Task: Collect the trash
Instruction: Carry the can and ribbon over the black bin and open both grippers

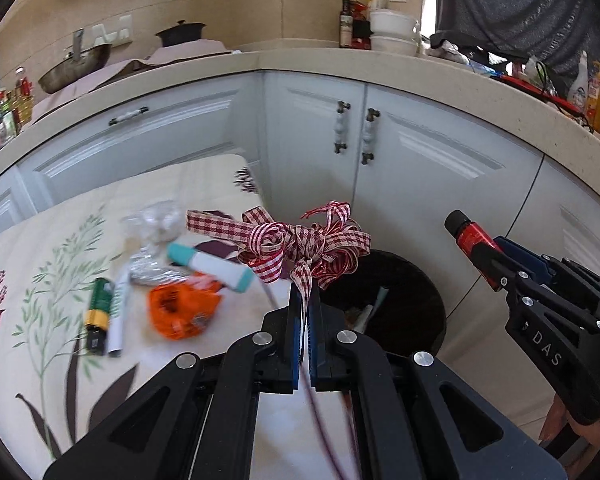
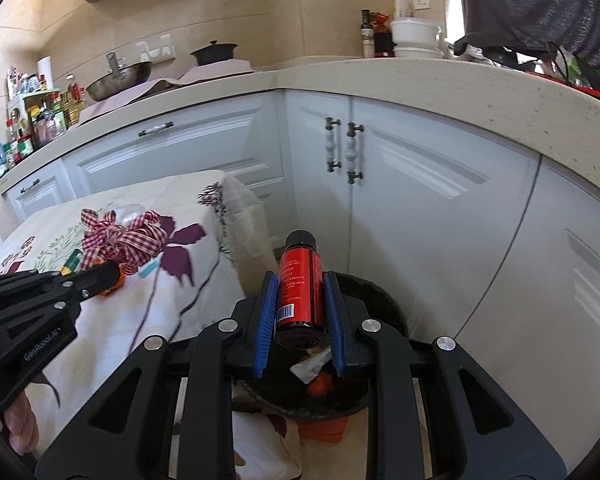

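The left gripper [image 1: 305, 304] points forward and downward, its jaws pressed together on a tail of a red-and-white gingham ribbon bow [image 1: 300, 242]. The bow stands up from the fingertips, held in the air over the table's edge, with the rim of a dark trash bin [image 1: 420, 280] just behind and below it.

The right gripper [image 2: 300, 292] also tilts downward, and its blue pads [image 2: 268, 312] are clamped on the sides of a small red bottle with a black cap [image 2: 300, 280]. The bottle lies along the fingers, cap pointing away from the camera and base towards it, right above the bin's opening, where scraps of paper and something orange lie inside. In the left wrist view this bottle [image 1: 470, 236] sticks up and leftward from the right gripper, off to the right of the bin.

On the table's floral cloth [image 1: 40, 280] lie more pieces: a green and yellow battery [image 1: 98, 312], a white marker [image 1: 118, 316], an orange mesh net [image 1: 182, 310], a white tube with teal ends [image 1: 212, 266], crumpled foil [image 1: 152, 270] and clear plastic wrap [image 1: 154, 220]. Part of a hand shows under each gripper's handle.
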The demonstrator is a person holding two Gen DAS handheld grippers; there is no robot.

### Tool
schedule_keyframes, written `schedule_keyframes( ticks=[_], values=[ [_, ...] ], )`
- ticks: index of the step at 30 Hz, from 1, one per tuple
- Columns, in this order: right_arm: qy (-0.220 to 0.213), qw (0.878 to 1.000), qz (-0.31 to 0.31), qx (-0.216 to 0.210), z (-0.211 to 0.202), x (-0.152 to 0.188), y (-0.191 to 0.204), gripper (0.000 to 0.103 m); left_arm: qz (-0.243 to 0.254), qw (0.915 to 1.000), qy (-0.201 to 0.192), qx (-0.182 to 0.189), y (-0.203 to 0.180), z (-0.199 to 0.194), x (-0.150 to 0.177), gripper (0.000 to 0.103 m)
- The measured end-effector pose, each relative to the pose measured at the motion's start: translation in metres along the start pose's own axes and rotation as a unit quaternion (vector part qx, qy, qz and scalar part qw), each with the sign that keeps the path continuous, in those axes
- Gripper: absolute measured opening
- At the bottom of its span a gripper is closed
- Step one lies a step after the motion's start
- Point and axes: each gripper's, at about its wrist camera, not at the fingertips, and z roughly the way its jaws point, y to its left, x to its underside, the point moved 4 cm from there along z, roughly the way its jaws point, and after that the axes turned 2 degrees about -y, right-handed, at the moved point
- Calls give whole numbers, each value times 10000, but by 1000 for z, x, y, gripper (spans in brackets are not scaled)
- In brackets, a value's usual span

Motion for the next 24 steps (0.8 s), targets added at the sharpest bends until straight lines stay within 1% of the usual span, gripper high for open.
schedule_keyframes(
  ticks=[10, 24],
  values=[
    [68, 9998, 139, 115, 16, -1, -24, 23, 130, 9998, 112, 65, -32, 29, -10, 3],
    [185, 9991, 277, 260, 50, -1, -40, 23, 119, 9995, 293, 86, -53, 62, -18, 4]
  ],
)
